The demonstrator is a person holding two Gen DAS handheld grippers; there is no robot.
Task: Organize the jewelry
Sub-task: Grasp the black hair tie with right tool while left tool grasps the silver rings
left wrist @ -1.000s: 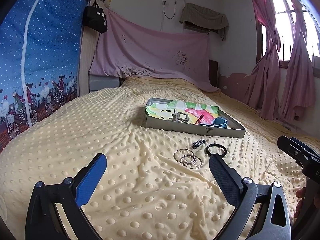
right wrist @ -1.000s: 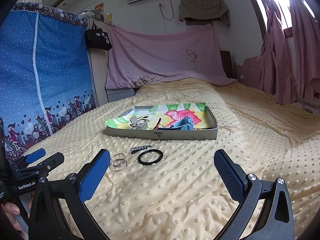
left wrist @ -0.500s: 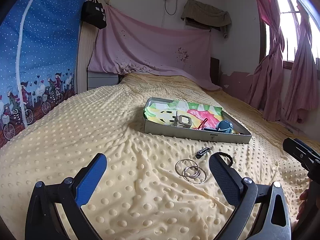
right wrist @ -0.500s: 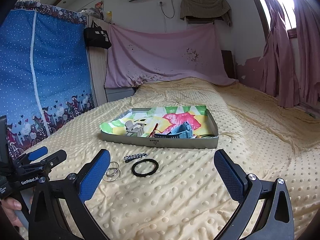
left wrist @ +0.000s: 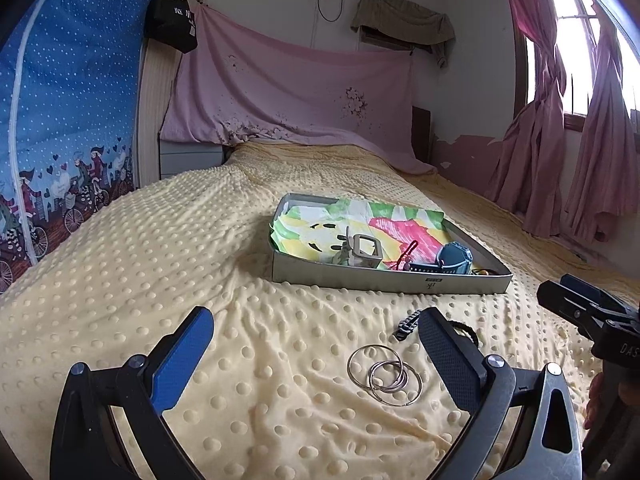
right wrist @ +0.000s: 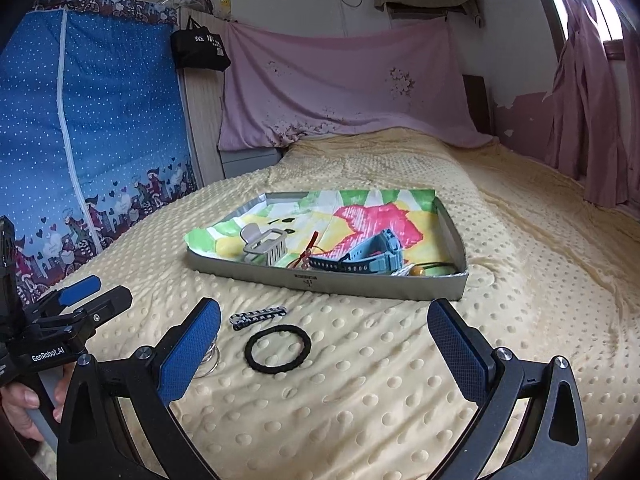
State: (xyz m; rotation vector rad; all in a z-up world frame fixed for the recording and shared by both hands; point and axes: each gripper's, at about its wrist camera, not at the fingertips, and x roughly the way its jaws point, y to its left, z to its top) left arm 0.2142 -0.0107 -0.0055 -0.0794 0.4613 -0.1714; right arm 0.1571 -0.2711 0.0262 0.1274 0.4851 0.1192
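Left wrist view first: your left gripper point(left wrist: 316, 336) hangs over the yellow dotted blanket point(left wrist: 132, 264) with its jaws spread wide and nothing between them, and it has come closer to the bed than a second ago, so the silver rings point(left wrist: 385, 374) now lie just inside its right finger and look larger. That finger now covers most of the black hair tie point(left wrist: 466, 330), which was in plain sight before. The small dark clip point(left wrist: 408, 323) sits just beyond the rings.

Your right gripper point(right wrist: 324, 346) is also fully open and empty. In its view the black hair tie point(right wrist: 278, 347) has slid nearer, lying between the fingers, with the clip point(right wrist: 258, 315) just behind it and the rings point(right wrist: 210, 358) now mostly hidden behind the left finger. The grey tray point(right wrist: 376, 282) stands beyond them on the blanket as before, holding a grey hair claw point(right wrist: 266, 245), a blue watch point(right wrist: 368, 258) and a red cord point(right wrist: 309, 250) on its bright paper lining.
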